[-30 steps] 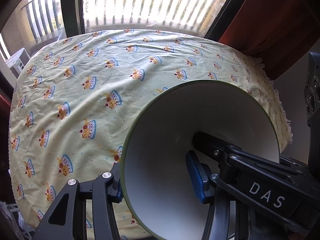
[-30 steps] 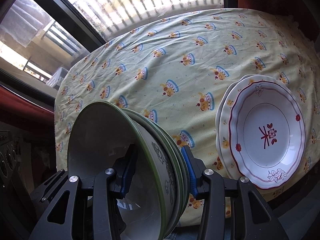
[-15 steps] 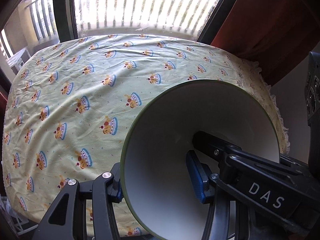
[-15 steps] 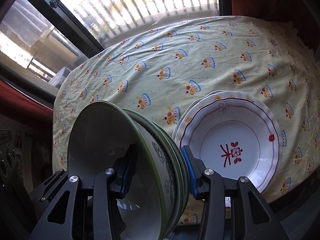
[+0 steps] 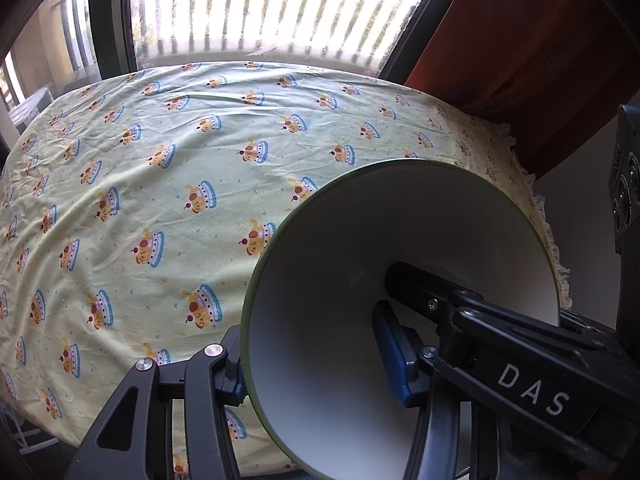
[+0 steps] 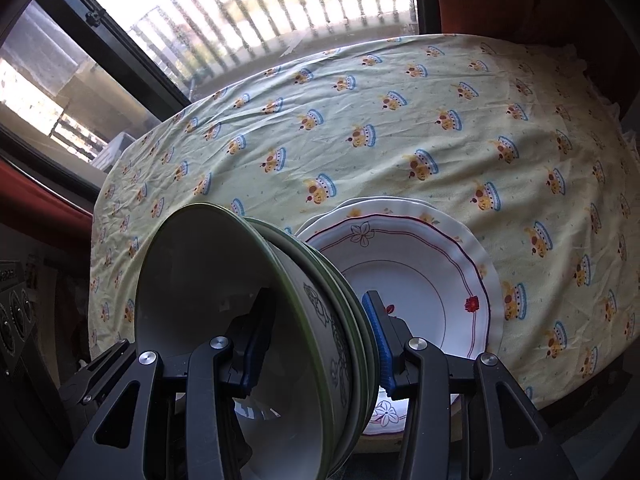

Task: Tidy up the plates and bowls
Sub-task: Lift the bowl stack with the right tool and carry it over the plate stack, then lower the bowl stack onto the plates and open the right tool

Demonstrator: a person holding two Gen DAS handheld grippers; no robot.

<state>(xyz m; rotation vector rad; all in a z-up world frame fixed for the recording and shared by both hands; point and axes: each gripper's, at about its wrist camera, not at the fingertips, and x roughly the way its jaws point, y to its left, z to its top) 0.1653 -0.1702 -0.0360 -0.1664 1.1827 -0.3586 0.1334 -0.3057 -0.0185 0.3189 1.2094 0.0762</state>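
White letters "DAS" stand on the black gripper arm.

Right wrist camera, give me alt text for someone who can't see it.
The right gripper clamps the rims of a nested stack of green-rimmed bowls, tipped on edge, above a table. Behind it, stacked white plates with red trim and flower motifs lie on a pale yellow patterned tablecloth. A bright window with railings fills the background.

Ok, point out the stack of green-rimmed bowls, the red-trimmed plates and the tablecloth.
stack of green-rimmed bowls (image 6: 224,300): right wrist view, inner wall of the front bowl.
red-trimmed plates (image 6: 416,280): right wrist view, white well of the top plate.
tablecloth (image 6: 400,128): right wrist view, bare patterned cloth beyond the plates.
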